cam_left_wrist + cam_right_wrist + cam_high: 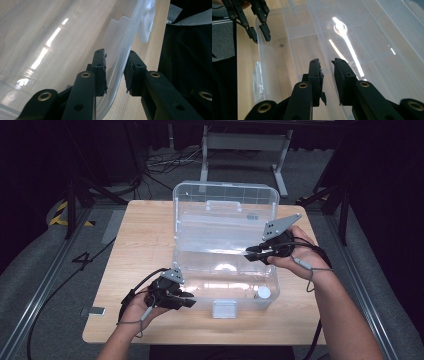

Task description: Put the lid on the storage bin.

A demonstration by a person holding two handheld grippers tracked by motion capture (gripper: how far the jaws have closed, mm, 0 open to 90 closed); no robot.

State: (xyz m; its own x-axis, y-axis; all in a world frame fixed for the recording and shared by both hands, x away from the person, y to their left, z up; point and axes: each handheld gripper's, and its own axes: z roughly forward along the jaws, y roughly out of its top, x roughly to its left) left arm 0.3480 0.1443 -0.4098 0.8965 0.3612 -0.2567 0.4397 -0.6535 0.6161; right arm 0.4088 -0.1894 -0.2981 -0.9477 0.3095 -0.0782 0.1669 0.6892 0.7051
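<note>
Left gripper (115, 75): straddles the front wall of the clear plastic box (200, 240) near its left front corner, one jaw inside, one outside; the jaws stand a little apart, and whether the pads press the wall cannot be told.
Right gripper (250, 254): held over the right end of the box at its open top; in the right gripper view (327, 75) the jaws stand a little apart with nothing seen between them.
Clear plastic box: on the wooden table (145, 225), about mid-table, open, with its lid (225, 202) standing upright at the back.
Hidden or cut off: wall and floor of the box are see-through, so the table's grain shows through and edges are hard to trace; glare streaks cross the floor in both gripper views; forearms run off the bottom of the high view.
Hard to make out: a small white round item (263, 293) sits at the right front corner of the box; what it is cannot be told.
Latch (224, 308): white, at the middle of the front wall, down against the table.
Handle (224, 205): moulded in the lid.
Around the table: grey floor, cables (160, 165), a grey metal stand (245, 142) behind, dark surrounds.
In the way: the front wall lies between the left jaws.
</note>
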